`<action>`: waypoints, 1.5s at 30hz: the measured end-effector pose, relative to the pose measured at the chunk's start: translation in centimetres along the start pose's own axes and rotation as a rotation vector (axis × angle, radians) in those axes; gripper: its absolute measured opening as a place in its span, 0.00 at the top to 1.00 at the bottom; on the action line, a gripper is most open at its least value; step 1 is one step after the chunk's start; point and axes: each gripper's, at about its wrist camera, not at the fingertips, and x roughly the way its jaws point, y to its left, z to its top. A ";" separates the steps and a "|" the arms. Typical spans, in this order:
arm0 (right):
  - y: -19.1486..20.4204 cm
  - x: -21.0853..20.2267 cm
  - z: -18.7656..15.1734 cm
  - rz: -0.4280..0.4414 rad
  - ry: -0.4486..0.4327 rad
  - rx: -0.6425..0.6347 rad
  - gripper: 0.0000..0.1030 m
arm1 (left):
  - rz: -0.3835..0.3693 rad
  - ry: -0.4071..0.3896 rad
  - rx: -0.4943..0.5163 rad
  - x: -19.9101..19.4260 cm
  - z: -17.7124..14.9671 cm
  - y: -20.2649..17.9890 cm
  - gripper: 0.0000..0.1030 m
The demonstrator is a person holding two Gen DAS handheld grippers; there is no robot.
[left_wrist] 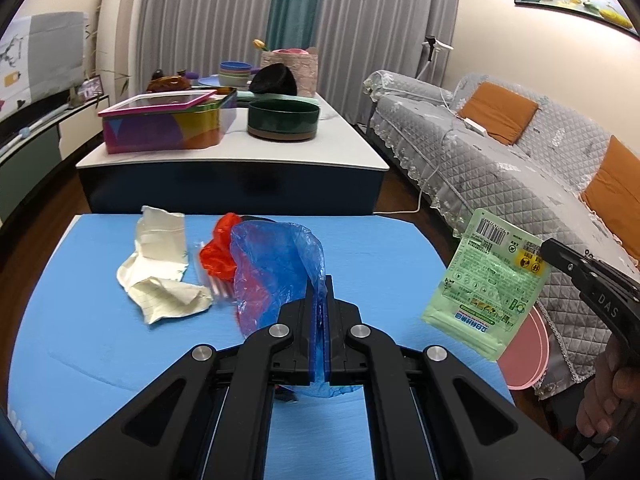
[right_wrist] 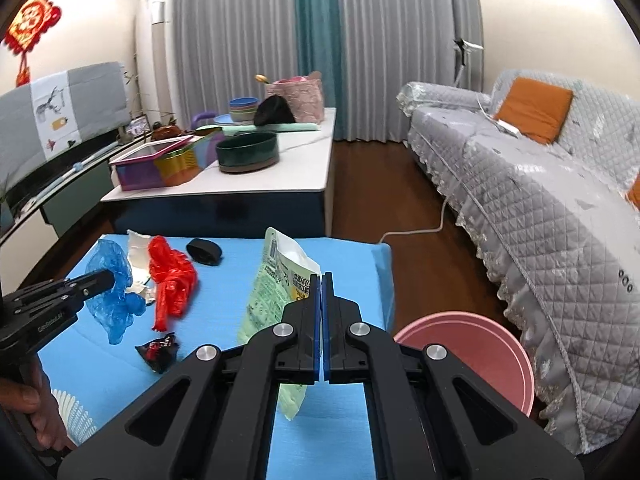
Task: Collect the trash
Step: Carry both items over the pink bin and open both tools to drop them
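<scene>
The left gripper (left_wrist: 319, 280) is clamped tight on a thin blue plastic bag (left_wrist: 280, 264), which bunches up in front of its closed jaws and hangs a little behind them, lifted off the blue mat (left_wrist: 100, 340). The right gripper (right_wrist: 322, 280) is pinched shut on the edge of a pale green printed pouch (right_wrist: 272, 292); seen from the left wrist, the pouch hangs in the air just past the mat's right edge, above and beside a pink bucket (right_wrist: 480, 344) standing on the wooden floor next to the mat.

More trash lies on the mat. A crumpled red plastic bag (right_wrist: 172, 276) sits near the middle, with a crumpled piece of white paper (left_wrist: 160, 268) just to its left. A small black and red wrapper (right_wrist: 158, 350) lies nearer the camera, and a black oval object (right_wrist: 204, 251) rests toward the far edge.

Behind the mat stands a low white-topped table (left_wrist: 348, 136) with a colourful tin (left_wrist: 168, 124) and a dark green bowl (left_wrist: 283, 118). A grey quilted sofa (right_wrist: 540, 200) with orange cushions runs along the right.
</scene>
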 end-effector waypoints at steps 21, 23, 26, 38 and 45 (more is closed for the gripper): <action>-8.8 -3.9 -0.5 -0.125 -0.049 0.131 0.99 | -0.116 0.004 0.117 0.0 1.2 -9.4 0.98; -9.6 -4.1 -0.5 -0.142 -0.051 0.142 0.99 | -0.131 0.000 0.128 0.1 1.4 -10.3 0.98; -11.2 -4.5 -0.6 -0.166 -0.052 0.169 0.99 | -0.158 -0.003 0.145 0.2 1.7 -11.8 0.98; -16.1 -4.6 -0.8 -0.261 -0.059 0.244 0.99 | -0.273 0.026 0.208 2.8 2.0 -17.2 0.98; -17.9 -4.6 -0.8 -0.290 -0.063 0.268 0.99 | -0.311 0.048 0.229 4.3 2.1 -19.0 0.98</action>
